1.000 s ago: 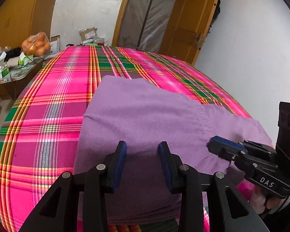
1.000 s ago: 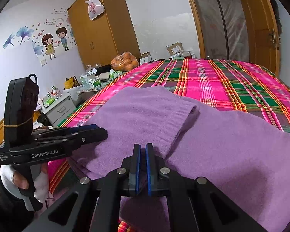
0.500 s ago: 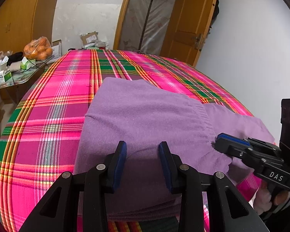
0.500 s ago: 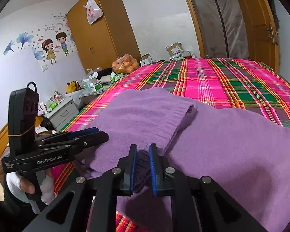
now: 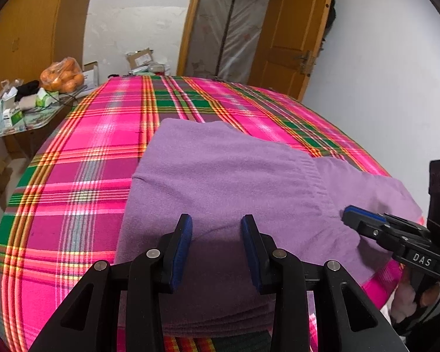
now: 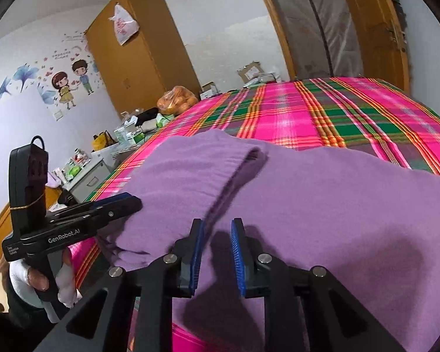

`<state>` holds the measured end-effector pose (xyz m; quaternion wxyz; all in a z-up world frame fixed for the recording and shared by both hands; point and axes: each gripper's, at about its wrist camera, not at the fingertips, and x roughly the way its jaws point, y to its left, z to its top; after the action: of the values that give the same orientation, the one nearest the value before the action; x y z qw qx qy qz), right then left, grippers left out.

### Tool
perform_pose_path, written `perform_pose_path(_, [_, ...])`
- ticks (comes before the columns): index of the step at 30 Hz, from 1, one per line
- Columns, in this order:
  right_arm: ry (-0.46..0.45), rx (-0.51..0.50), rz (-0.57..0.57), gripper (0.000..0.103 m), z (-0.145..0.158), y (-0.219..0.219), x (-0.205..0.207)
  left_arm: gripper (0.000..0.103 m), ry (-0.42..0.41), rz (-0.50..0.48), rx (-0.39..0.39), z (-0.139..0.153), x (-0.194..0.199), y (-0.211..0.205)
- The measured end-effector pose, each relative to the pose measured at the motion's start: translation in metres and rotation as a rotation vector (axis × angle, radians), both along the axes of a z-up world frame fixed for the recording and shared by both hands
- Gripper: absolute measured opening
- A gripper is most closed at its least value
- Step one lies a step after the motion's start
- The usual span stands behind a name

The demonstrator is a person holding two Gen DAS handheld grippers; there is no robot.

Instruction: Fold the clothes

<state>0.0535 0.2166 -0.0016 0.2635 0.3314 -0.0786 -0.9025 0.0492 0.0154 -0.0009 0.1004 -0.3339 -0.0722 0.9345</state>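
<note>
Left wrist view: purple sweater (image 5: 220,182) lies partly folded on the pink plaid bedspread (image 5: 82,170), near the front edge, one panel already laid over with its ribbed hem (image 5: 316,182) running across the top. Left gripper (image 5: 217,243) hovers low over the near folded edge, jaws about half apart, nothing pinched. Right gripper (image 5: 363,220) sits at the sweater's right side, tip over the cloth.

Right wrist view: right gripper (image 6: 217,252) is opening, pads parting just over the purple knit; no cloth caught between them as far as I can see. Left gripper (image 6: 114,205) shows at left, held by a hand (image 6: 41,278), tip at the folded layer's edge.

Step, my read: a fold has just been laid and let go. Next move likely needs both grippers to re-grip an unfolded edge, probably the flat right-hand part, pinch through all layers and carry it over evenly.
</note>
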Motion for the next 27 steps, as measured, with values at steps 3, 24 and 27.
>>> perform_pose_path(3, [0.004,-0.002,-0.009,0.02,0.0,0.004,-0.001,0.037,0.001,-0.003,-0.008,0.002,-0.001,0.007])
perform_pose_path(24, [-0.004,0.007,-0.129,0.02,0.002,0.05,-0.004,0.036,0.009,-0.003,-0.058,-0.002,0.0,0.028])
perform_pose_path(27, [-0.013,0.006,-0.143,0.02,0.001,0.055,-0.003,0.036,0.01,-0.001,-0.065,-0.001,0.0,0.029])
